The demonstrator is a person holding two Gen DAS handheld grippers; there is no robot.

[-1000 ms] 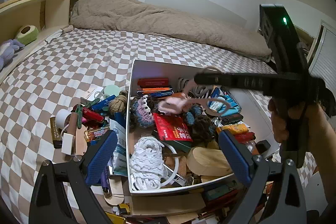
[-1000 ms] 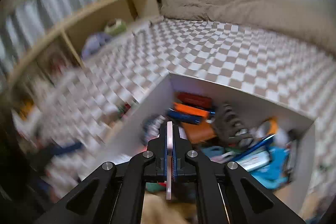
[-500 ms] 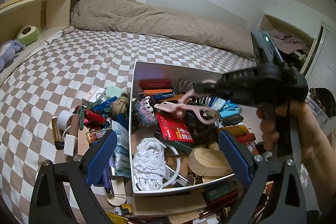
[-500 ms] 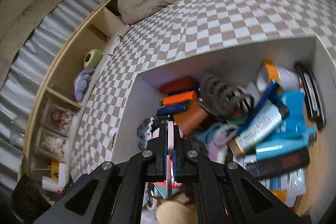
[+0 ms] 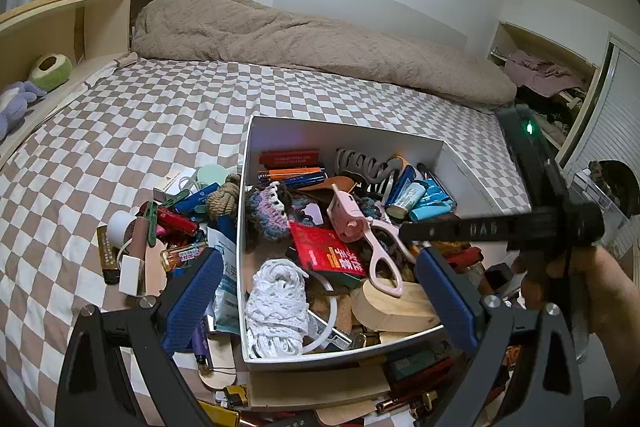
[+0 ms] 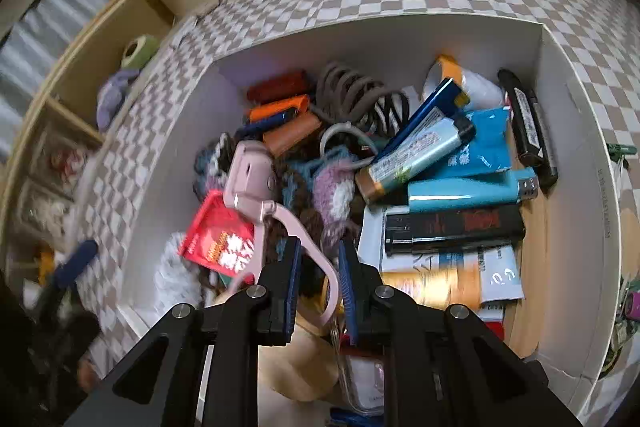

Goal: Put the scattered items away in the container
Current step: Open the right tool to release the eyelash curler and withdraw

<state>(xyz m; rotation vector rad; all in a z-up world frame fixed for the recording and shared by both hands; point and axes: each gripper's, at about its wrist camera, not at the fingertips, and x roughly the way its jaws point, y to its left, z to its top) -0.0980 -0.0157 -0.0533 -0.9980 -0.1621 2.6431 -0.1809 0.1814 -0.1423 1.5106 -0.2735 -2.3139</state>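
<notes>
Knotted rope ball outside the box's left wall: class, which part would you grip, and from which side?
Probably across its round middle, from above. The rope ball tops the pile, so its top is free; the white box wall crowds its right side, so place the fingers on its near and far sides.

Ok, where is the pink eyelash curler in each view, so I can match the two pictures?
Left wrist: pink curler sits centre-right, over the white box, head toward the box's back wall, handle loops nearest the camera.
Right wrist: the curler is left of centre, its handle loop between the right gripper fingers.
Shared landmark: the red packet next to it.
</notes>
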